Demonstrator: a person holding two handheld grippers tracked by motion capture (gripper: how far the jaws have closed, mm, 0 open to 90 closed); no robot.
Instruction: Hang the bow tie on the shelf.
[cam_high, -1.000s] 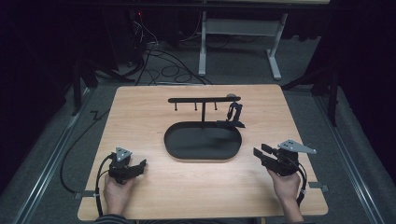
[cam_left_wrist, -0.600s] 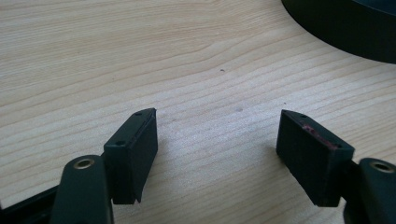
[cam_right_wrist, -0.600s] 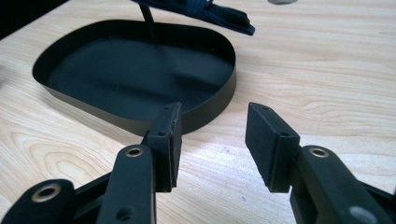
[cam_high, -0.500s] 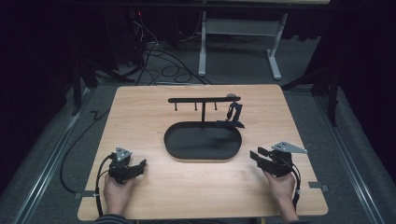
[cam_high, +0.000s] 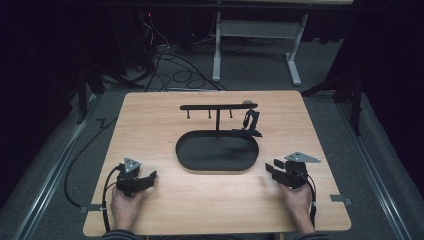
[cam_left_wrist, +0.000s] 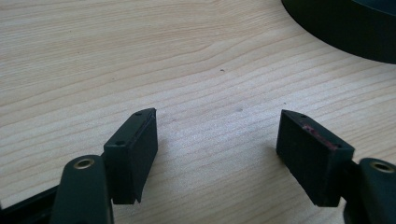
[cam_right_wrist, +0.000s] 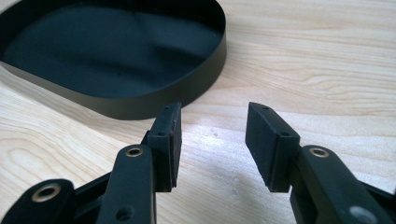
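Dark room w/ cables on floor; wooden table (cam_high: 150, 125) in the middle. Nothing started yet by the look of it: left gripper (cam_high: 145, 180) near-left, right gripper (cam_high: 272, 170) near-right, both w/ jaws apart, holding nothing. Black oval tray (cam_high: 215, 167) sits centre, empty inside. Hook stand (cam_high: 217, 107) rises from its far edge; small black item (cam_high: 250, 122) hangs at right end, can't tell what. All handling left to do.

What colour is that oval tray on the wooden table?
Black oval tray, clearest in the right gripper view.
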